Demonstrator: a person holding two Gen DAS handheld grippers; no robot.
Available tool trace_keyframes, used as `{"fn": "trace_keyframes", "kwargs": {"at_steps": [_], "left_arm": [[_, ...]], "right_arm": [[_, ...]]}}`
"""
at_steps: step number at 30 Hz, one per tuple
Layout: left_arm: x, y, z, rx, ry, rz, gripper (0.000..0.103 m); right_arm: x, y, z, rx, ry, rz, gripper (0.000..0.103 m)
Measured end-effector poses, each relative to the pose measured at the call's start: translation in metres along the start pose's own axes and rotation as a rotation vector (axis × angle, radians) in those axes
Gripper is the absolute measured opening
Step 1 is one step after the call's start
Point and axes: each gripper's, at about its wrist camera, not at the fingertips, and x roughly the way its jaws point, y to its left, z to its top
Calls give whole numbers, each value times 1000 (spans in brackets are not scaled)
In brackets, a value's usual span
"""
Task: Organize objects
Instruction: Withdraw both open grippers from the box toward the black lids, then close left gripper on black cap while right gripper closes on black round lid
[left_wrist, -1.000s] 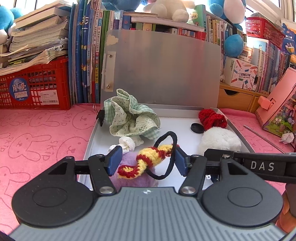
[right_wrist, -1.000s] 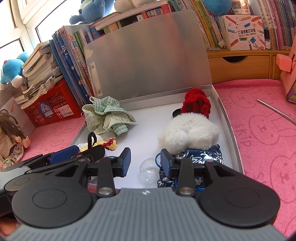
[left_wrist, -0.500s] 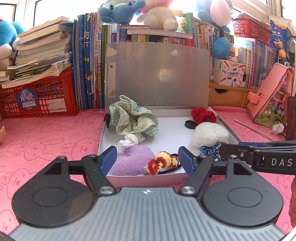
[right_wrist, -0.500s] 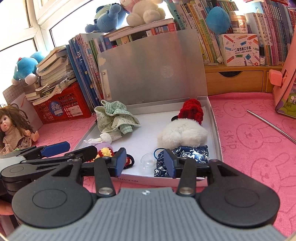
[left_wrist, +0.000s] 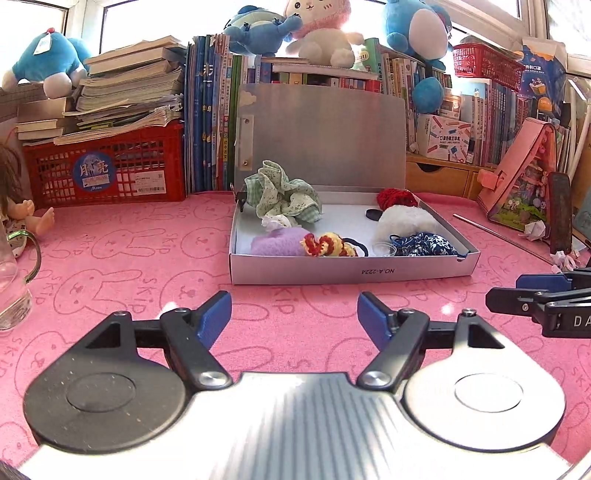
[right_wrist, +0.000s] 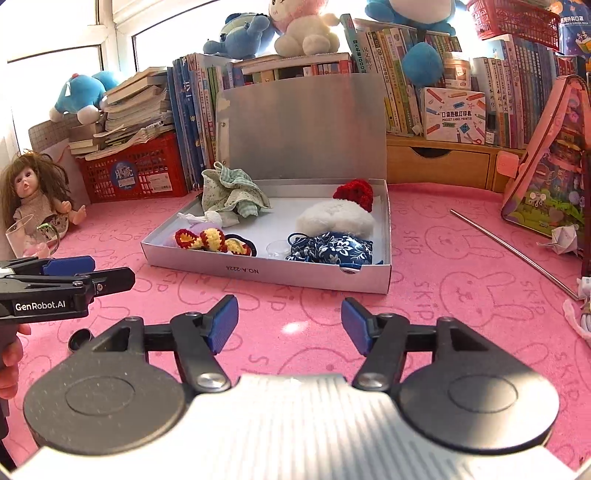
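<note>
Left tool (left_wrist: 294, 314) spread wide, nothing between the pads, hanging over bare pink table (left_wrist: 147, 266) short of the box (left_wrist: 351, 271); jaws just opened further. Right tool (right_wrist: 289, 320) likewise spread and empty, jaws opened further moments ago, also on the near side of the box. Box lid (left_wrist: 325, 136) standing upright against the row of books (left_wrist: 210, 122).

Inside the box: green checked cloth (left_wrist: 284, 192) at the back left, purple fluffy piece (left_wrist: 279, 242) at the front left, red and yellow crochet piece (left_wrist: 325, 245) just beside it, blue flowered pouch (left_wrist: 424, 245) at the front right, white fluffy piece (left_wrist: 404, 218) behind the pouch, red knit piece (left_wrist: 397, 197) at the back right.

Doll (right_wrist: 35, 199) and glass (right_wrist: 26, 236) off at the left.
</note>
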Motion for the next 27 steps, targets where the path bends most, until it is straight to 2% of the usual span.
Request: {"fn": "trace_keyframes", "kwargs": {"at_steps": [9, 15, 19, 27], "left_arm": [[-23, 7, -34, -10, 11, 42, 79], [-22, 16, -51, -62, 58, 68, 79], [-21, 18, -57, -71, 71, 84, 79], [-15, 12, -58, -39, 83, 113, 79]], "right_arm": [[-21, 1, -38, 17, 20, -24, 78], [-24, 0, -56, 26, 48, -86, 78], [-21, -2, -65, 34, 75, -109, 77], [-21, 15, -72, -40, 48, -181, 78]]}}
